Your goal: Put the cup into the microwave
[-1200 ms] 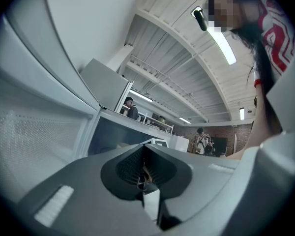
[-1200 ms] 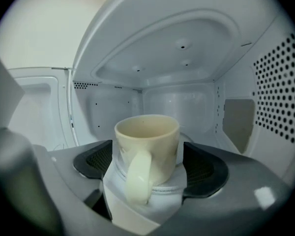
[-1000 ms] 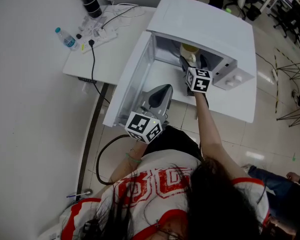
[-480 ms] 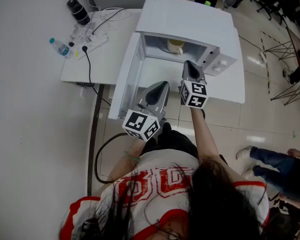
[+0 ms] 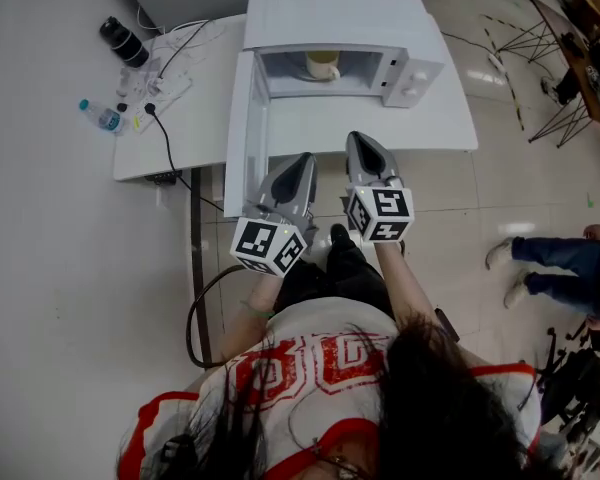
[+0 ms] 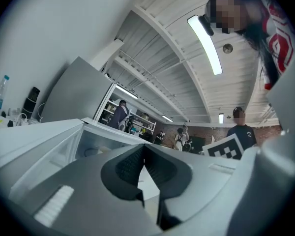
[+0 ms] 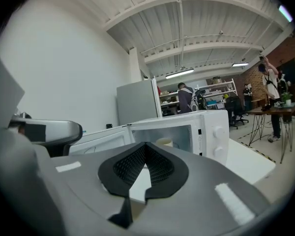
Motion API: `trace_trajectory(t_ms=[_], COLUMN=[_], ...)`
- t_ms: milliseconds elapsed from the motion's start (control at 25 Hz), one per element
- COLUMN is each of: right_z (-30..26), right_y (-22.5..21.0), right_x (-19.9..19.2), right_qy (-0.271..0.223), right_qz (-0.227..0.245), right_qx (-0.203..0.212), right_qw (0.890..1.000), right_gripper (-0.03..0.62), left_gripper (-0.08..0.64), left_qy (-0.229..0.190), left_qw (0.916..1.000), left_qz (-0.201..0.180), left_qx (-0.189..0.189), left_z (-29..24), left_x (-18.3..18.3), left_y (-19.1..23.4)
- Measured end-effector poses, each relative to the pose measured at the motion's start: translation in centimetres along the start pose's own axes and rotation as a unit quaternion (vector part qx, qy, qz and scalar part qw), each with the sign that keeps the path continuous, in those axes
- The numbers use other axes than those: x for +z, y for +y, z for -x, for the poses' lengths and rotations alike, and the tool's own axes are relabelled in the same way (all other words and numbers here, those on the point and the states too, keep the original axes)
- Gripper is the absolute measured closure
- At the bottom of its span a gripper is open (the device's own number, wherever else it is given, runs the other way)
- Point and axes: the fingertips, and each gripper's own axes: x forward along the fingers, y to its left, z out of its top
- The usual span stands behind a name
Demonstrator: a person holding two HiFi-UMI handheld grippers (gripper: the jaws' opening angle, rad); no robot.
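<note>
Cup (image 5: 322, 65) sits inside open microwave (image 5: 330, 13).

Microwave (image 5: 330, 8) cavity is open toward the person. Its door (image 5: 242, 128) is swung out on the left and stands like a wall along that side of the desk (image 5: 430, 128). The cup (image 5: 322, 65) takes up mid-cavity, with gaps either side. The bare desk strip before the opening gives straight passage in. The left hand-held gripper (image 5: 305, 158) is just beside the door's outer end, while the right hand-held gripper (image 5: 358, 140) faces open desk. Bottle (image 5: 102, 117) and cables (image 5: 165, 88) are far left, beyond the door.
</note>
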Motion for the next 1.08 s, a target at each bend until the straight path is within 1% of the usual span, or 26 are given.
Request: trace_trajectory(t_ms=[200, 360, 520, 800, 1080], right_z=[2.6, 3.6, 4.1, 4.8, 5.5], right_y=[2.4, 3.0, 2.8, 2.8, 2.2], right_x=[-1.3, -0.7, 0.0, 0.5, 0.5], right_qy=[0.008, 0.0, -0.008, -0.005, -0.004], right_qz=[0.002, 0.003, 0.005, 0.01, 0.011], right_qx=[0.0, 0.006, 0.015, 0.035, 0.047], right_qw=[1.0, 1.0, 1.0, 0.999, 0.999], right_gripper=[0.592, 0.592, 0.592, 0.592, 0.592], left_gripper=[0.569, 0.569, 0.569, 0.569, 0.569], left_qy=[0.012, 0.005, -0.005, -0.018, -0.016], left_qw=[0.9997, 0.9995, 0.9997, 0.9998, 0.9998], left_qz=[0.007, 0.003, -0.003, -0.007, -0.009], left_qx=[-0.022, -0.03, -0.024, -0.007, 0.002], left_z=[1.4, 1.6, 1.6, 1.2, 0.6], left_x=[-0.8, -0.4, 0.0, 0.6, 0.1], left_y=[-0.9, -1.9, -2.3, -3.3, -4.2])
